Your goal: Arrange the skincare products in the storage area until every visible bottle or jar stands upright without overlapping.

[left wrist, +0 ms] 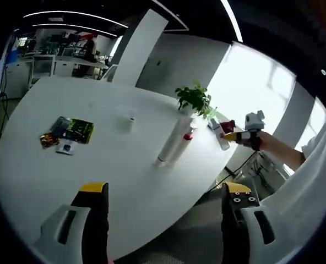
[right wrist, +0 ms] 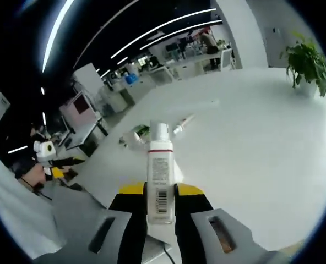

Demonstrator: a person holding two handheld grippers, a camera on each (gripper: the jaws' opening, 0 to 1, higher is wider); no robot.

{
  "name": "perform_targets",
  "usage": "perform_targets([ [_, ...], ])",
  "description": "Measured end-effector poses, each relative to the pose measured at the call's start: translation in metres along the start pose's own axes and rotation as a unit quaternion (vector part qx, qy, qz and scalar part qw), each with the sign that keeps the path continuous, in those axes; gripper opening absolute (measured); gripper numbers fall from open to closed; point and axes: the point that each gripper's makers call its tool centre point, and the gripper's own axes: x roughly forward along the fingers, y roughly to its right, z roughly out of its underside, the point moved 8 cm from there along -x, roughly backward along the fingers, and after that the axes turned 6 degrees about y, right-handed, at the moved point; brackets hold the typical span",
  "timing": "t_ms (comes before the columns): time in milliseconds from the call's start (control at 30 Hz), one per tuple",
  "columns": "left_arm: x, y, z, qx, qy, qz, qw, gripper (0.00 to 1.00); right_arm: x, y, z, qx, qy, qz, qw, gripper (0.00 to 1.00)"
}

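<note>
A large white table (left wrist: pixel 69 176) holds a scatter of skincare items. In the left gripper view, the left hand-held gripper (left wrist: pixel 166 201) hovers over the near edge of the table with its jaws wide apart and nothing between them. Beyond it, two long white tubes (left wrist: pixel 173 144) lie on their sides, touching each other, with a small red-capped bottle (left wrist: pixel 189 133) at their far end. A small white jar (left wrist: pixel 130 122) stands alone near the table's middle, and a dark green packet (left wrist: pixel 74 130) lies flat with small sachets (left wrist: pixel 49 139) just beside it. A potted plant (left wrist: pixel 194 99) sits at the far edge. To the right in that view, the right hand-held gripper (left wrist: pixel 234 136) appears, held by a hand beyond the table's edge and carrying a bottle. In the right gripper view, the right hand-held gripper (right wrist: pixel 160 206) is clamped on a white pump bottle (right wrist: pixel 160 176) with a red band and a barcode, held upright above the table. The step in hand appears to be carrying this bottle to a spot for placing. The next move likely calls for lowering it onto bare table, well apart from the lying tubes, then releasing once its base sits flat.
</note>
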Motion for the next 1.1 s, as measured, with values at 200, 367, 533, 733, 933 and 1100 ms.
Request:
perform_targets([
  [200,0.003,0.017,-0.010,-0.014,0.024,0.043,0.9987,0.75,0.010,-0.037,0.001,-0.017,0.029,-0.074,0.9967,0.17],
  [367,0.002,0.033,-0.025,-0.020,0.054,0.083,0.9949,0.71,0.028,-0.080,-0.005,-0.077,0.081,-0.184,0.9765,0.17],
  [533,-0.005,0.057,-0.056,-0.017,0.109,0.140,0.9839,0.70,0.045,-0.122,-0.009,-0.083,0.087,-0.272,0.9549,0.17],
  [733,-0.015,0.079,-0.094,-0.010,0.179,0.211,0.9608,0.65,0.060,-0.155,-0.006,-0.066,0.080,-0.350,0.9308,0.17],
  [933,-0.011,0.091,-0.099,0.043,0.153,0.213,0.9641,0.52,0.070,-0.178,-0.002,-0.076,0.070,-0.393,0.9138,0.18],
  [1100,-0.010,0.098,-0.098,0.054,0.146,0.221,0.9626,0.38,0.072,-0.189,-0.004,-0.080,0.078,-0.417,0.9018,0.18],
])
